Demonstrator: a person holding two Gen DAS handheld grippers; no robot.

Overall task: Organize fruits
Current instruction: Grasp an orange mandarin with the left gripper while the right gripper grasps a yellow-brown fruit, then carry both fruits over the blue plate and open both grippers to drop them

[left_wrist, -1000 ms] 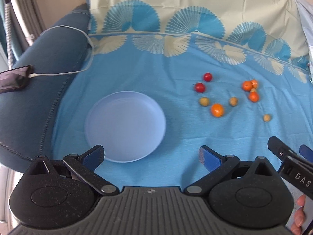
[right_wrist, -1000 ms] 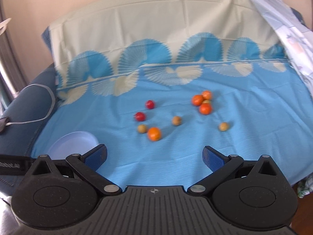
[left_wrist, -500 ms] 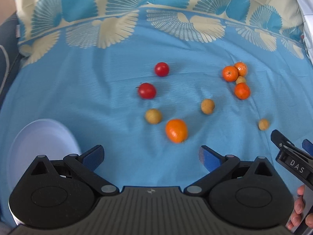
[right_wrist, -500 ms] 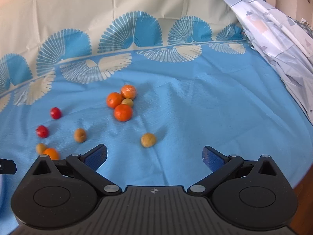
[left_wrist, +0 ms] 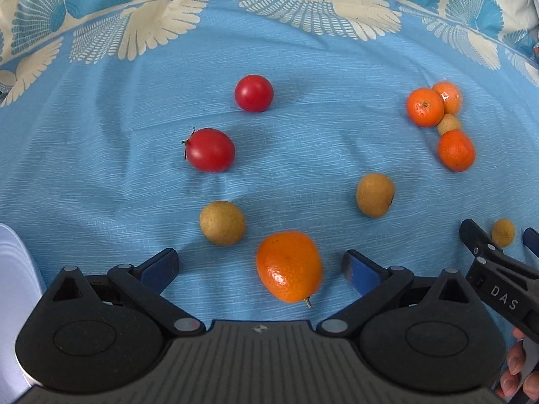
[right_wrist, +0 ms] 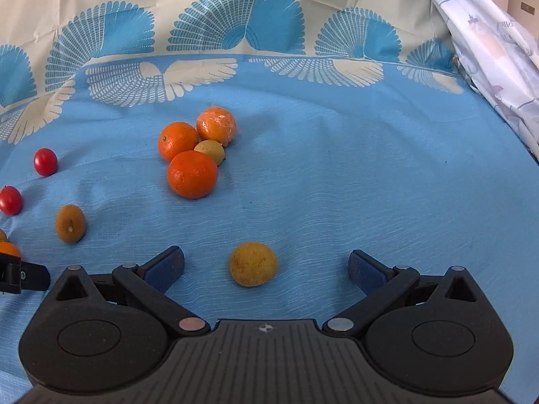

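Blue patterned cloth (left_wrist: pixel 303 175) under glossy orange mandarin (left_wrist: pixel 289 266), between wide-spread left hand-held gripper (left_wrist: pixel 261 264); right hand-held gripper (right_wrist: pixel 266 266) likewise wide.

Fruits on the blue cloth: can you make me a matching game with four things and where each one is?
Things:
1. big orange fruit
2. lone tan fruit
3. small tan fruit
4. plate

Places:
A. squeezed among three orange fruits
B. at the left edge of the left wrist view
C. between the open fingers of the left gripper
D. between the open fingers of the right gripper

Pairs: 1-C, 2-D, 3-A, 4-B
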